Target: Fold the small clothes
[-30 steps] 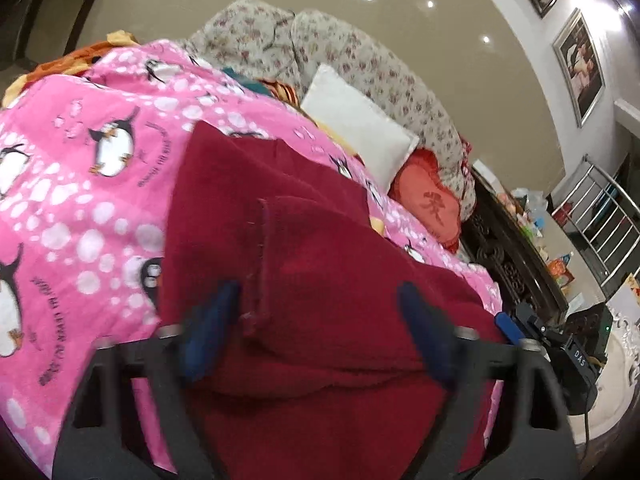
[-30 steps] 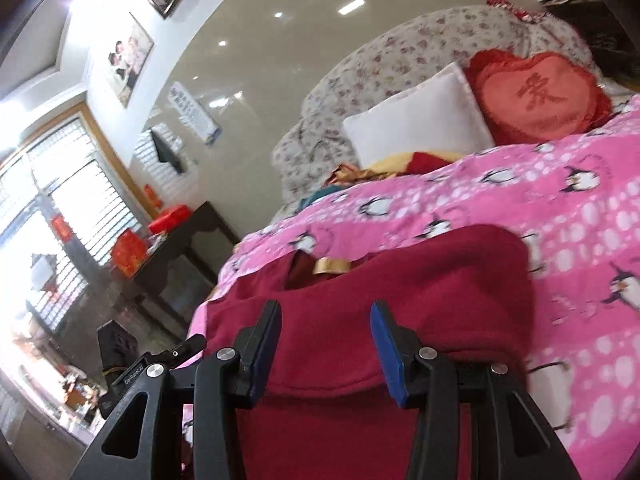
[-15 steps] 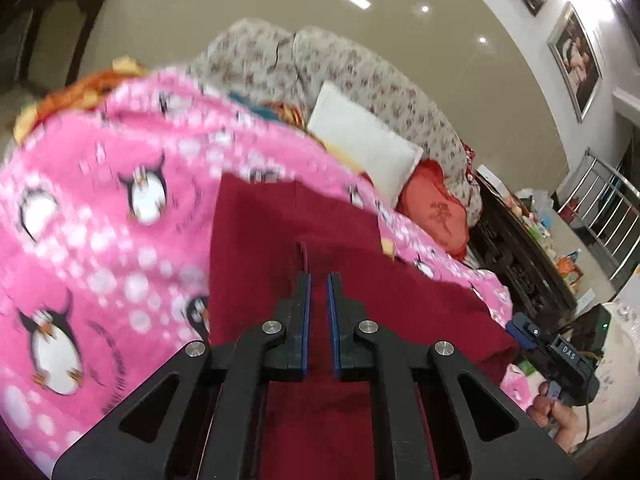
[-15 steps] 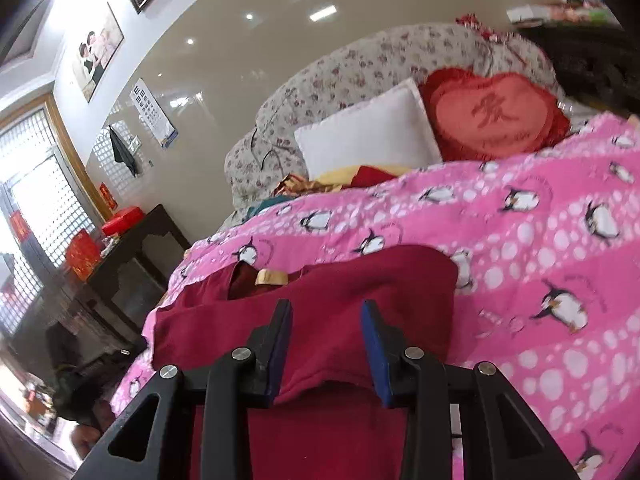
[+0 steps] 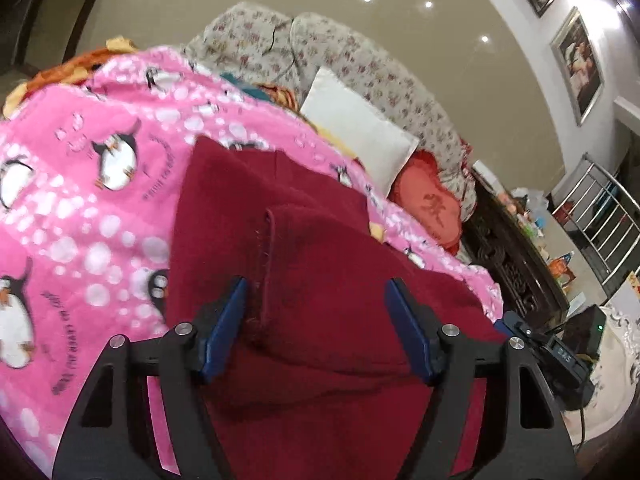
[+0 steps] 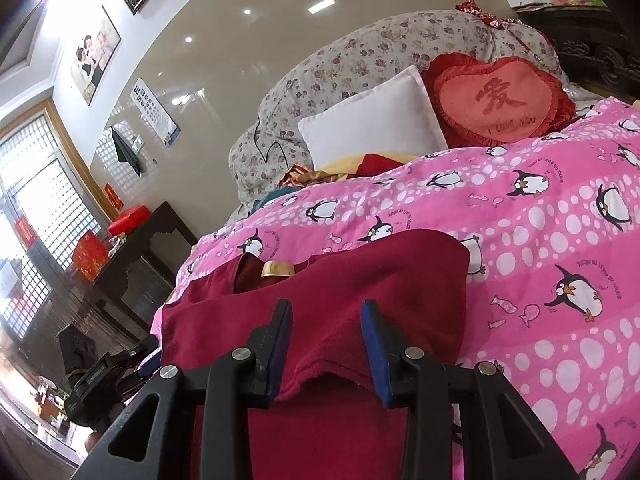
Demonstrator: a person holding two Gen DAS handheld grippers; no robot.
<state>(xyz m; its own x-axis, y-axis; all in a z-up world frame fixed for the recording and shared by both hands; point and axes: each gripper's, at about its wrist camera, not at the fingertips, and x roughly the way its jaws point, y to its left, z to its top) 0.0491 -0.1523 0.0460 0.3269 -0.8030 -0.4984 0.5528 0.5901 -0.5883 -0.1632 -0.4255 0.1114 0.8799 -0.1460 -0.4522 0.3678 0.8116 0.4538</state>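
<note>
1. Left wrist view: your left gripper is spread wide over the maroon garment on the penguin blanket; its folded flap's hem sits at 11 o'clock.
2. Right wrist view: your right gripper gapes around the maroon garment's folded edge, unpinched. Mid-fold; pinch next, probably.

Red heart-shaped cushion at the head of the bed, embroidered with one large Chinese character and, beneath it, "I LOVE YOU". Pink penguin blanket printed with small curved captions beside the penguins, too small to read. Eye chart on the wall, rows of symbols illegible.
</note>
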